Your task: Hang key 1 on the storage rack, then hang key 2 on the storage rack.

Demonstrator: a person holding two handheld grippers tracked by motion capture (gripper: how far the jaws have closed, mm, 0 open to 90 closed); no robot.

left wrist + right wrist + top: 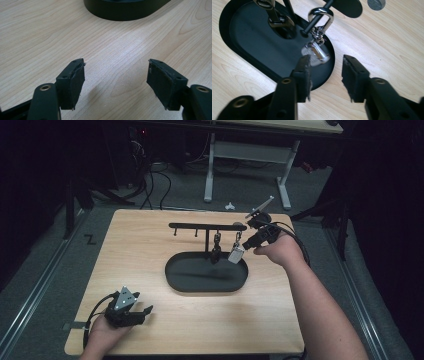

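A black oval tray (176,271) sits mid-table and carries a black hook rack (200,225). Two keychains hang from the rack: a dark one (216,248) and a silver one (236,253). My right gripper (248,243) hovers just right of the silver keychain. In the right gripper view, this gripper (325,65) is open, and the silver keychain (316,52) dangles just beyond its left jaw, apart from both jaws. Its clasp (322,14) hooks over a rack peg, and the dark keychain (279,20) hangs farther left. My left gripper (144,313) rests open near the front left corner and in its own view (116,68) holds nothing.
The wooden table (150,240) has bare wood left of and in front of the tray. The tray's rim (120,15) lies ahead of the left gripper. Beyond the table stand a white-legged desk (250,155) and floor cables (150,180).
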